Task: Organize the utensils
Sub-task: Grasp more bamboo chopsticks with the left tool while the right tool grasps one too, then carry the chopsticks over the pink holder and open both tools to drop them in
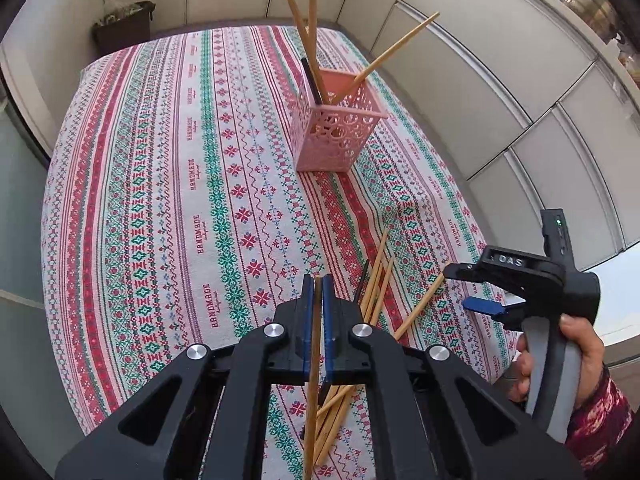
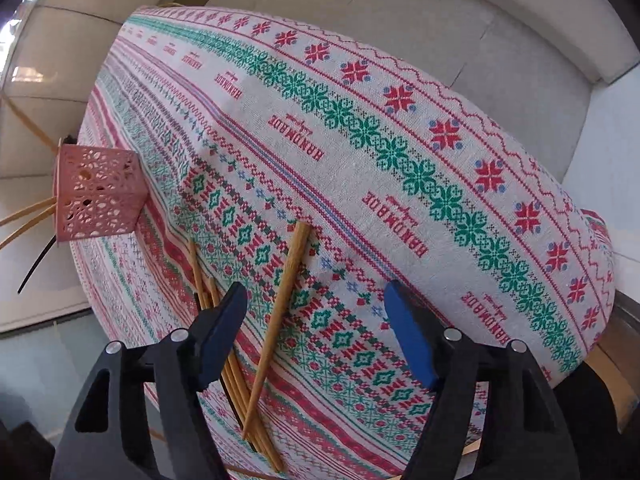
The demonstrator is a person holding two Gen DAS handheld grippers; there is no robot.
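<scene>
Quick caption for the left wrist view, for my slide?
Left gripper shut on a chopstick, pink basket ahead, loose chopsticks beside the open right gripper.

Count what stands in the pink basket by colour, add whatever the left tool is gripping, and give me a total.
Wooden chopsticks in the pink basket: 3
Black chopstick in the basket: 1
Held chopstick, wooden, clamped in the left tool: 1
Total: 5
</scene>
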